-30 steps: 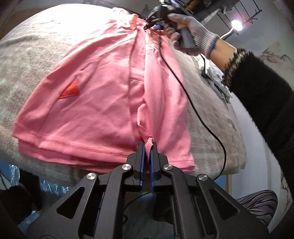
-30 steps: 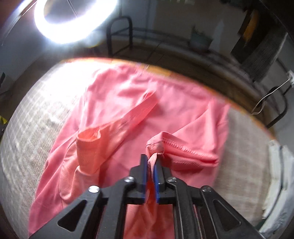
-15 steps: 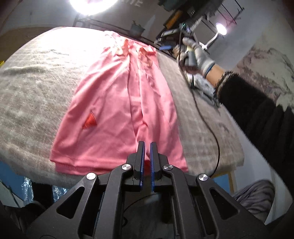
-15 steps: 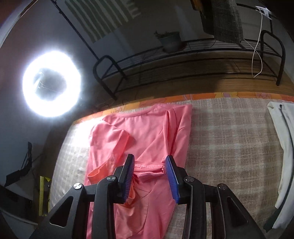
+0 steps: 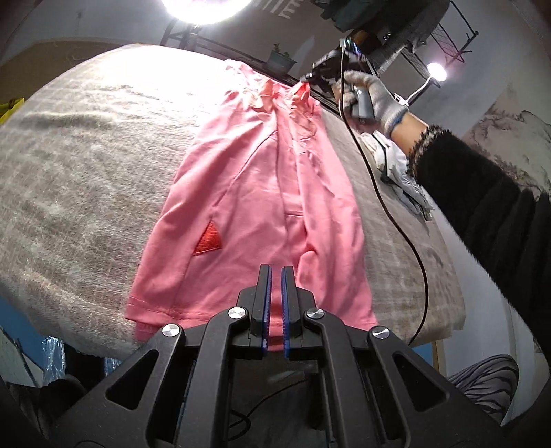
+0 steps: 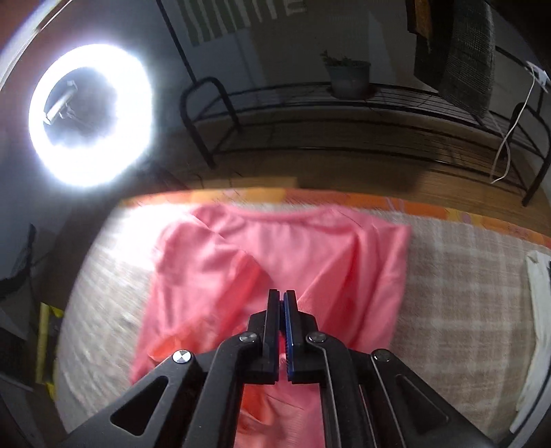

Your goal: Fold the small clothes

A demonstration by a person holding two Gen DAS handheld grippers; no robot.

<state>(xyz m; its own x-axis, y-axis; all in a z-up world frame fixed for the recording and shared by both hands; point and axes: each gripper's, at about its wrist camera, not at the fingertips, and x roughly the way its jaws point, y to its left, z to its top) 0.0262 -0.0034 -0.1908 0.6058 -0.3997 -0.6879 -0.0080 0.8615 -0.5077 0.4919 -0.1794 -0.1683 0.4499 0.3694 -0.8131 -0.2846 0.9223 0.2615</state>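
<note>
Pink shirt (image 6: 292, 255) blurred; its near end hidden behind right claw (image 6: 283, 303)

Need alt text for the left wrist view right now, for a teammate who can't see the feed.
A pink shirt, folded lengthwise, lies flat on a grey blanket, with the shut left gripper empty over its near hem. At the far end a gloved hand holds the right gripper at the shirt's collar, and a ring light glares behind.

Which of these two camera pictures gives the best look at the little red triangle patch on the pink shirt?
The left wrist view. There the red triangle patch shows sharply on the pink shirt, near its left edge. The right wrist view shows only the shirt's blurred other end; no patch is visible there.
</note>
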